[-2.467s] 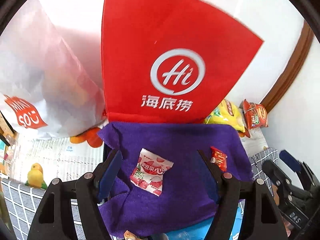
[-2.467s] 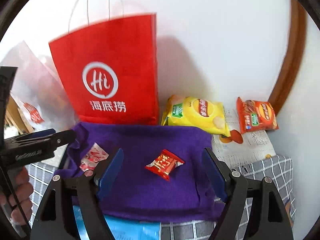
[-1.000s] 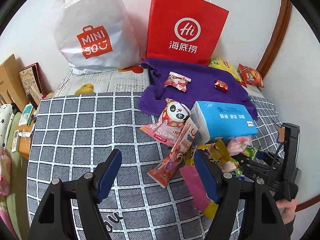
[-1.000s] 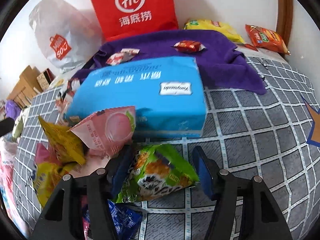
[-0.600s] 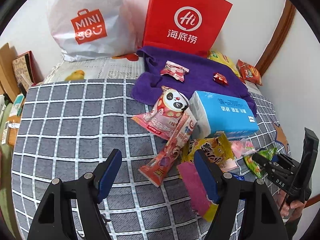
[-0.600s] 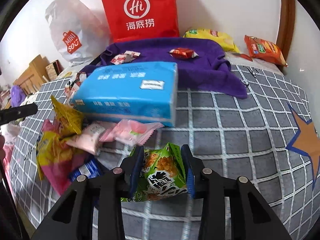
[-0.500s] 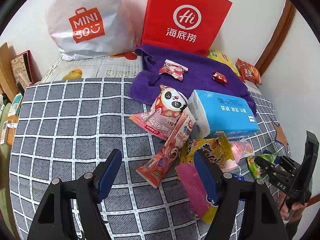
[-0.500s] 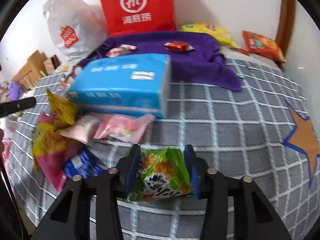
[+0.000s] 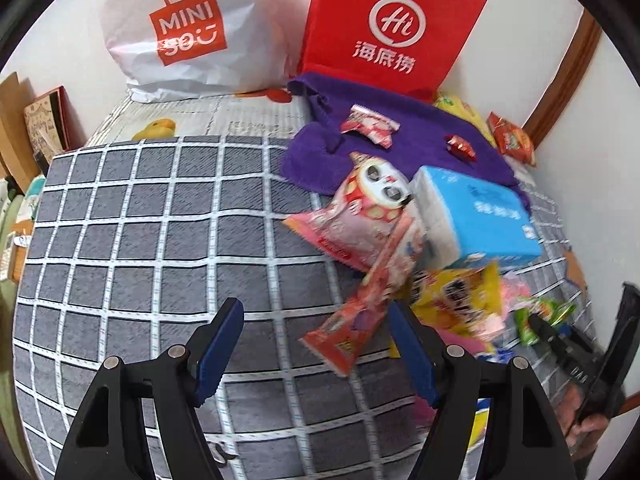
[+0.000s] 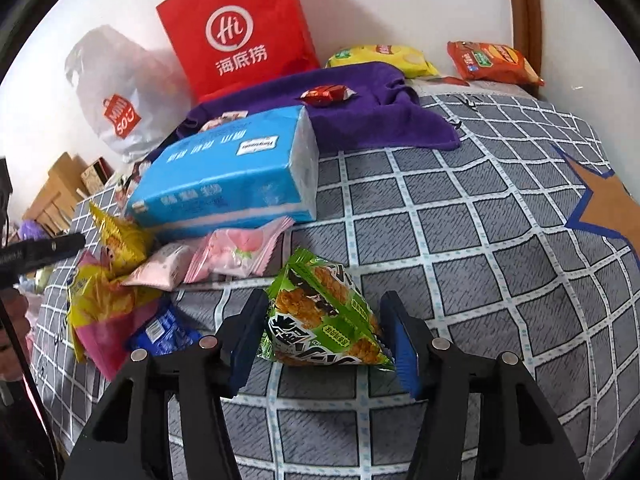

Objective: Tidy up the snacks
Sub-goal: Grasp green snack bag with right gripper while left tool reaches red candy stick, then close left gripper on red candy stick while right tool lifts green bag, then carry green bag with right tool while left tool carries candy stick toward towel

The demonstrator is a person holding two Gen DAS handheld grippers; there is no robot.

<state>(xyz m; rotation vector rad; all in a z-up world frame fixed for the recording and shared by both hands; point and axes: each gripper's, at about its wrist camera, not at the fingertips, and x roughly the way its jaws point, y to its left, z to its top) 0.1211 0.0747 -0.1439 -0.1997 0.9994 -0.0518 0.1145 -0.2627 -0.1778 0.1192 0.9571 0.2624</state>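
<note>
My right gripper [image 10: 324, 330] brackets the green snack packet [image 10: 320, 316] with jaws wide, my left gripper [image 9: 316, 344] gapes empty; risk: the slick, puffed packet squirts out on closing.

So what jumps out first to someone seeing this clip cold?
Probably the red paper bag standing against the back wall beside a white shopping bag, with a purple towel spread in front of it. Nearer, a blue tissue pack sits amid a heap of bright snack packets on the checked cover. Closest, the right gripper brackets a green snack bag, while the left gripper hangs open.
</note>
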